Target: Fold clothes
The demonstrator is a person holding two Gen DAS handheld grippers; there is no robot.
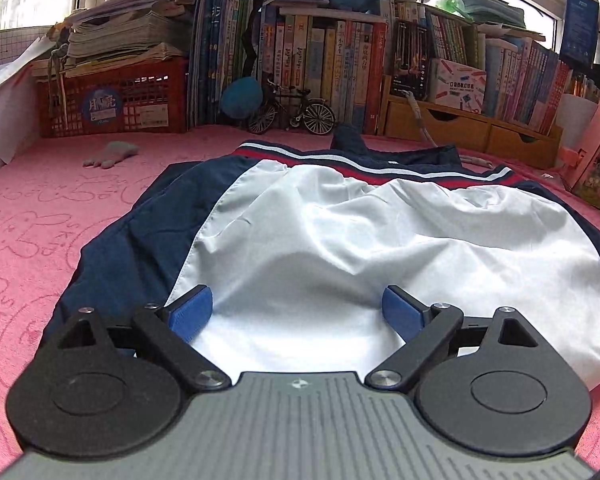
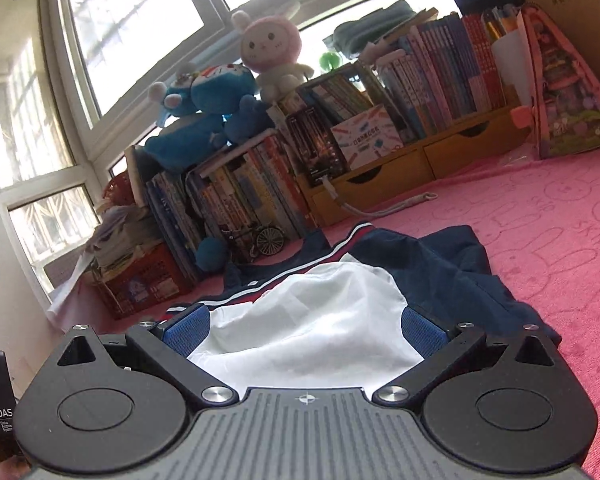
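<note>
Left wrist view: left tool (image 1: 298, 310) spread wide over the white panel of a navy-and-white jacket (image 1: 340, 240), nothing pinched between the blue pads (image 1: 190, 314). Jacket lying on a pink blanket (image 1: 60, 208), striped hem band (image 1: 380, 168) at the far edge towards the row of books (image 1: 320, 60), navy side panels showing at left and right. Right wrist view: right tool (image 2: 306, 330) likewise spread apart above the same jacket (image 2: 320, 320), no cloth gripped. White panel rumpled and puffed, navy cloth bunched at the right side (image 2: 460, 268). Judging by this, probably one fold laid down and both tools released; no neat compact bundle yet. Left to do: flattening the wrinkles, folding the sides in, halving again.
</note>
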